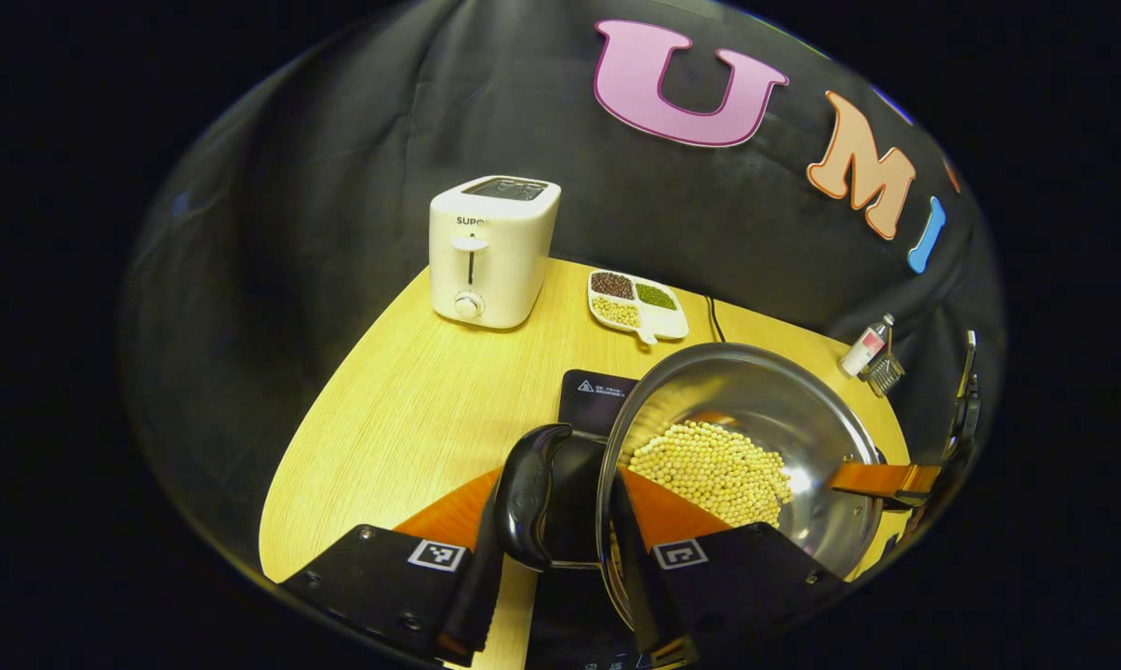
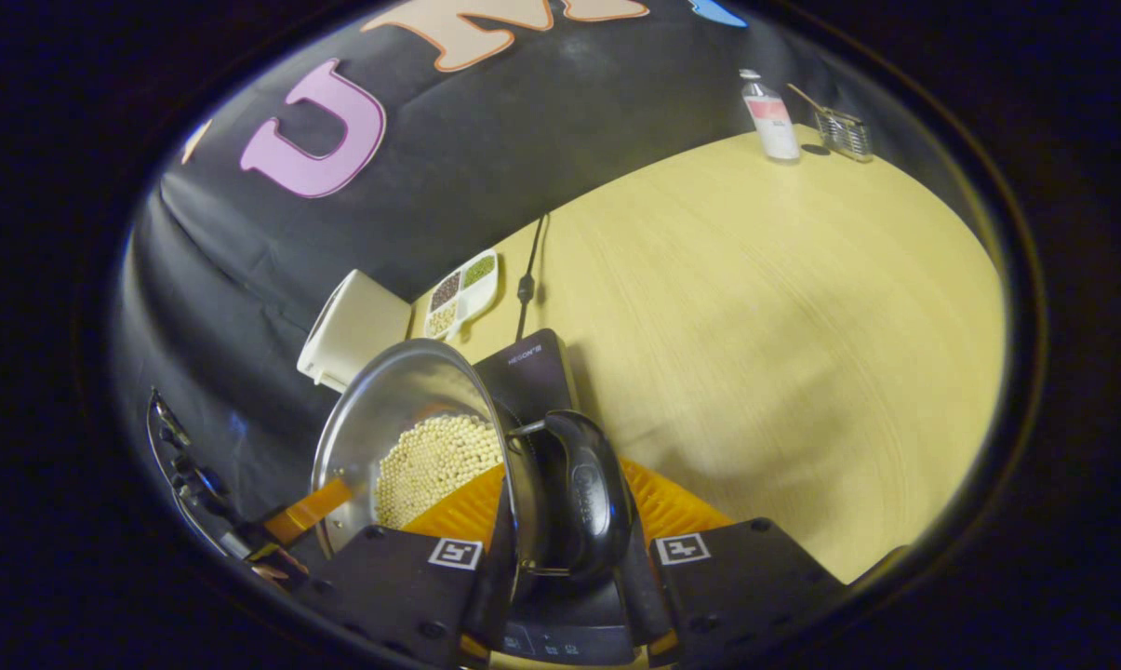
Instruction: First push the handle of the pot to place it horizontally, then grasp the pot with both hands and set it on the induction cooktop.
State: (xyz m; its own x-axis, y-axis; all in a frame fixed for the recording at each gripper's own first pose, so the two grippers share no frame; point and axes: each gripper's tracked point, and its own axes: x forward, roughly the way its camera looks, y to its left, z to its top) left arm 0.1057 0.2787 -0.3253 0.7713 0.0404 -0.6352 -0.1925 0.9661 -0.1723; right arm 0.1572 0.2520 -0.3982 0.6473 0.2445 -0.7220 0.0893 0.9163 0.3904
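A steel pot [image 1: 802, 419] holding soybeans [image 1: 713, 470] sits over the black induction cooktop [image 1: 593, 395]; I cannot tell whether its base touches the glass. My left gripper [image 1: 560, 605] is shut on the pot's black side handle [image 1: 527, 493], one finger outside the handle and one inside the pot wall. In the right gripper view, my right gripper [image 2: 565, 596] is shut the same way on the opposite handle [image 2: 588, 493] of the pot [image 2: 383, 409], with the cooktop [image 2: 532, 368] beneath. Each view shows the other gripper across the pot.
On the wooden table [image 1: 411, 409] stand a white toaster [image 1: 490, 251] and a divided dish of beans [image 1: 636, 302] behind the cooktop. Its cable [image 1: 712, 321] runs back to the wall. A small bottle [image 2: 770, 116] and a metal basket [image 2: 844, 133] sit at the far corner.
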